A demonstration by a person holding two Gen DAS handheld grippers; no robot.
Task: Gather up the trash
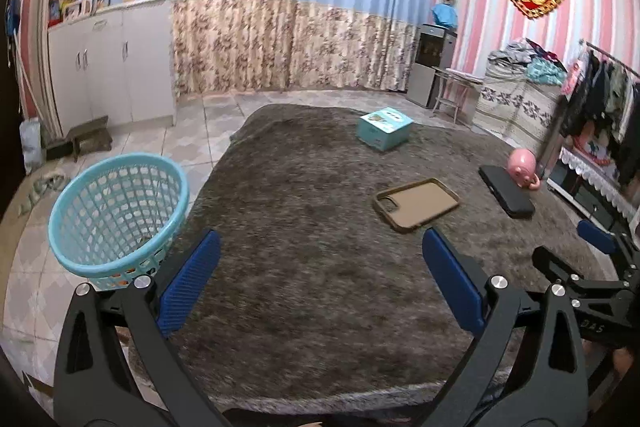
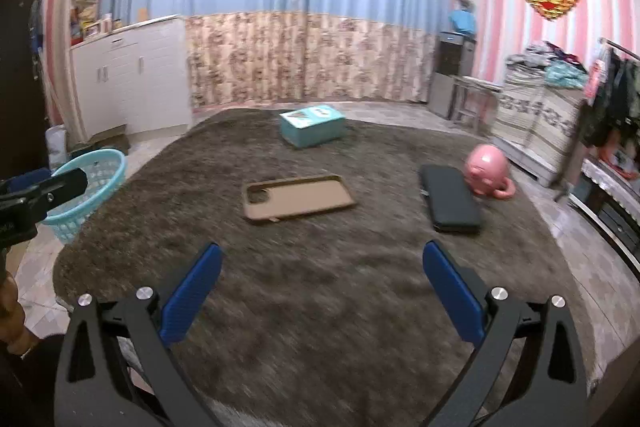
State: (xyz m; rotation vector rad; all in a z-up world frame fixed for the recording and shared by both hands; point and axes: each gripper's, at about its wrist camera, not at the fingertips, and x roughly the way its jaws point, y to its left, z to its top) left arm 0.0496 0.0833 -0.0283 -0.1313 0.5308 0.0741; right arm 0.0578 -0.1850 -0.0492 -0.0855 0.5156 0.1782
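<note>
Nearest in the left wrist view, the left gripper (image 1: 321,247) is being held wide open above the rug (image 1: 312,267), its blue pads (image 1: 188,283) spread far apart with nothing between them. The right gripper (image 2: 322,259) is likewise being held wide open over the same rug (image 2: 320,287), and nothing is being gripped by its pads (image 2: 452,291). In the left wrist view the right gripper (image 1: 596,231) is being seen at the right edge, while in the right wrist view part of the left gripper (image 2: 44,187) is being seen at the left edge. Just off the rug's left border, on the tiled floor (image 1: 192,131), a basket (image 1: 120,219) is being shown standing upright; something small is being glimpsed through its mesh near the bottom, but what it is cannot be told. Further out on the rug, a tan phone case (image 2: 298,199) is being seen lying flat, open side up, and to its right a black case (image 2: 450,203) is lying flat, apart from it. Just beside the black case's far end, a pink piggy bank (image 2: 486,173) is being seen. Beyond these, near the rug's far edge, a teal box (image 2: 312,125) is resting. Furthest away, a white cabinet (image 1: 112,67) on the left and curtains (image 1: 280,7) are being shown along the back wall.
</note>
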